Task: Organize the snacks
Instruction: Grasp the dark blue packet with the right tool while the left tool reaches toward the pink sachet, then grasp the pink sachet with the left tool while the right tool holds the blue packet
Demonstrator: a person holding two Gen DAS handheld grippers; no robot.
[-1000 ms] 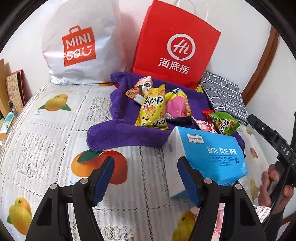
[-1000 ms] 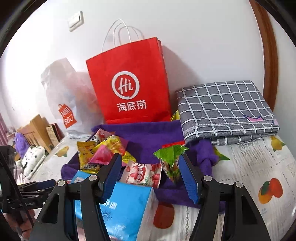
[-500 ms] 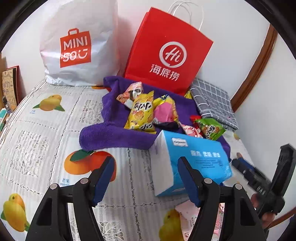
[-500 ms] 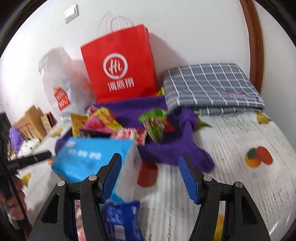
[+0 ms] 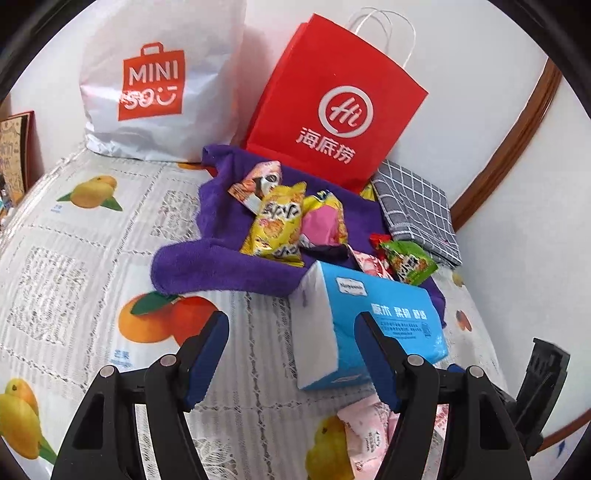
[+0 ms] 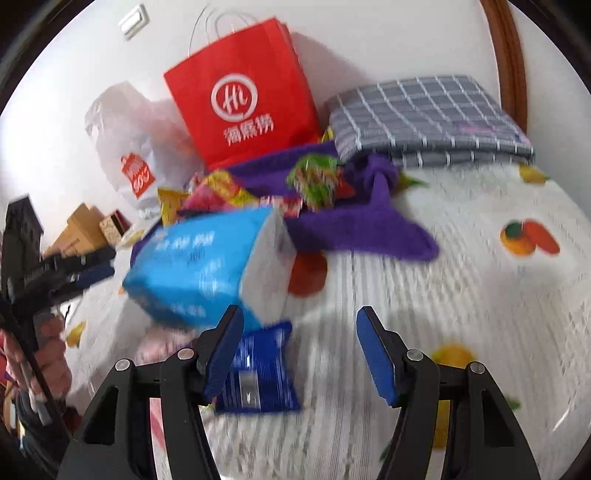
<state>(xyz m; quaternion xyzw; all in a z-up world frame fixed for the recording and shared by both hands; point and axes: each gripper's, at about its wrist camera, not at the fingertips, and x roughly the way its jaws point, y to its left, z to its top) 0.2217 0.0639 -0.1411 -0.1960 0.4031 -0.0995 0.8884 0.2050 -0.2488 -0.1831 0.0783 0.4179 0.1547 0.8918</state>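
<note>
We see a home: a fruit-print tablecloth [image 5: 92, 258], shopping bags [image 5: 332, 103] against a white wall [image 5: 480, 92], a folded checked cloth [image 6: 424, 114], a light switch [image 6: 135, 20].

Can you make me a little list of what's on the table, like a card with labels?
surface: tablecloth with printed fruit
snack pile: yellow packet, pink packet and green packet lying on a purple towel
in front: blue tissue pack; a dark blue packet nearer the camera
at the wall: red paper bag, white plastic bag, folded grey checked cloth
left gripper: open, holding nothing
right gripper: open, holding nothing
</note>
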